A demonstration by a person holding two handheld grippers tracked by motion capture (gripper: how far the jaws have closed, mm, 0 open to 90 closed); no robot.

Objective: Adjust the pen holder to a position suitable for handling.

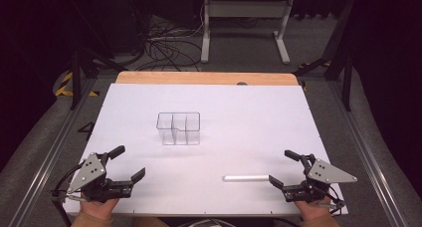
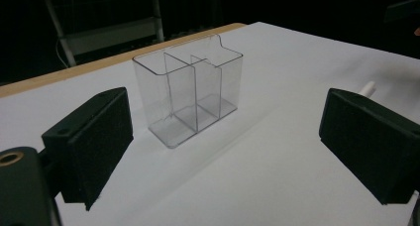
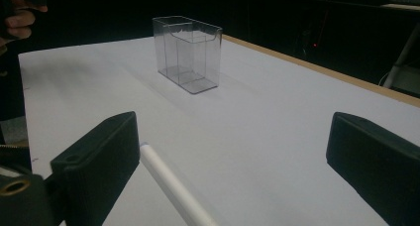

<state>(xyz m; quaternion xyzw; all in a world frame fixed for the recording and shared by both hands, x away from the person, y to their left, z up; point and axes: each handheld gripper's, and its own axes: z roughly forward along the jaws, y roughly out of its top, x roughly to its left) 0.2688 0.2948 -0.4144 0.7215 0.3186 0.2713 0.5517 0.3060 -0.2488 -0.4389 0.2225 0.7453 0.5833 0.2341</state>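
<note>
Nothing started, I judge: both my grippers, left (image 1: 127, 163) and right (image 1: 283, 168), gape empty at the near edge; rod (image 1: 246, 177) lies loose, organizer (image 1: 178, 128) mid-table holds nothing.

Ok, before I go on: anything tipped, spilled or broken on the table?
Nothing stands out. The clear organizer stands upright and empty mid-table; the white tube lies flat by the open right gripper. The left gripper is open too.

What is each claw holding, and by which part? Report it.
Nothing is held. The left claw and right claw are both open and empty. The white tube lies on the table beside the right claw, ungripped; the clear organizer stands untouched.
</note>
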